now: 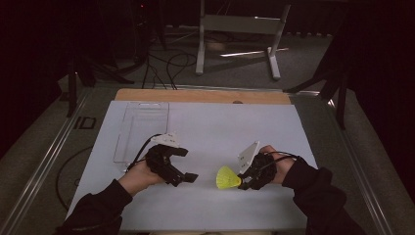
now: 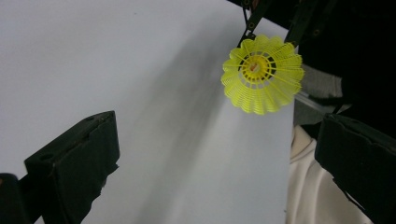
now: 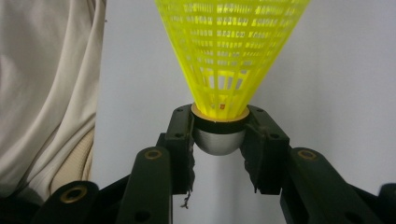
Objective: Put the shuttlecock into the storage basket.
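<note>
Right gripper (image 1: 243, 182) is clamped on the yellow shuttlecock (image 1: 227, 177). In the right gripper view the 2 jaws pinch the shuttlecock's rounded grey cork base (image 3: 219, 139) from both sides, and the yellow mesh skirt (image 3: 231, 46) flares straight out away from the jaws. In the high view the shuttlecock sits at the tip of the right gripper, skirt toward the table's middle, over the near part of the white table sheet (image 1: 220, 127); can't tell whether the skirt touches the sheet.

Left gripper (image 1: 188, 177) is released: jaws stand wide apart with nothing between them. It's aimed across at the shuttlecock, a short gap away, not touching. In the left gripper view the shuttlecock (image 2: 262, 73) shows skirt-on, open end facing the camera, up and right of centre, beyond the 2 jaws and nearer the right-hand one.

Clear plastic tray (image 1: 142, 129) lies flat on the far-left part of the sheet, well apart from both grippers.
</note>
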`<state>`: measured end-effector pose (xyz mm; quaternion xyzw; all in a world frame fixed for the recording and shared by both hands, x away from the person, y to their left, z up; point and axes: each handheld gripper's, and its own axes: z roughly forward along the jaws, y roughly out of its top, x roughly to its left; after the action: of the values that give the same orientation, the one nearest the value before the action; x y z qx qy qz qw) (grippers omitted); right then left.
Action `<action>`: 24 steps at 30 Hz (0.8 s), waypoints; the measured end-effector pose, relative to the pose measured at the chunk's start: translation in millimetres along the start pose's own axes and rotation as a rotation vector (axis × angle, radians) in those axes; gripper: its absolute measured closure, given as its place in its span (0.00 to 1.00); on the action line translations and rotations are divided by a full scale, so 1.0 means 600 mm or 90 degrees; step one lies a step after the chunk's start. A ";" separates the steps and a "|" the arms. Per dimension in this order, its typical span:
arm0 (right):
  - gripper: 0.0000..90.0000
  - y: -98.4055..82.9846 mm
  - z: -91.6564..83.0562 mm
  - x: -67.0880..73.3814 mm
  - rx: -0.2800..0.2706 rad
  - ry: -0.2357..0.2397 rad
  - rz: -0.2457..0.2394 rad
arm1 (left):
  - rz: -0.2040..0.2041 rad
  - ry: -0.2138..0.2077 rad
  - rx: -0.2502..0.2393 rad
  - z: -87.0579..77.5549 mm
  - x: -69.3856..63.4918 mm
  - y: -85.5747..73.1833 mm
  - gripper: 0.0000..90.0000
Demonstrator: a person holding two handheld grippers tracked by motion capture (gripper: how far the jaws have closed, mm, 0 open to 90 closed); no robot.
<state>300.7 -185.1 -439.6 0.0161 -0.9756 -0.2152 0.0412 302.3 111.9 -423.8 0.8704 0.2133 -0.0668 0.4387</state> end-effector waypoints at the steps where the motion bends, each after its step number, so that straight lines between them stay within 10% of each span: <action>1: 0.73 0.001 0.000 0.000 0.000 -0.001 -0.002 | 0.005 -0.012 0.004 0.004 0.000 0.003 0.01; 24: 0.73 0.021 0.009 0.004 0.010 0.010 -0.036 | -0.028 -0.062 0.118 0.099 0.003 0.043 0.36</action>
<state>297.7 -171.4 -439.2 0.0453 -0.9760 -0.2085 0.0427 319.0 52.0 -441.6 0.8981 0.2034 -0.1383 0.3647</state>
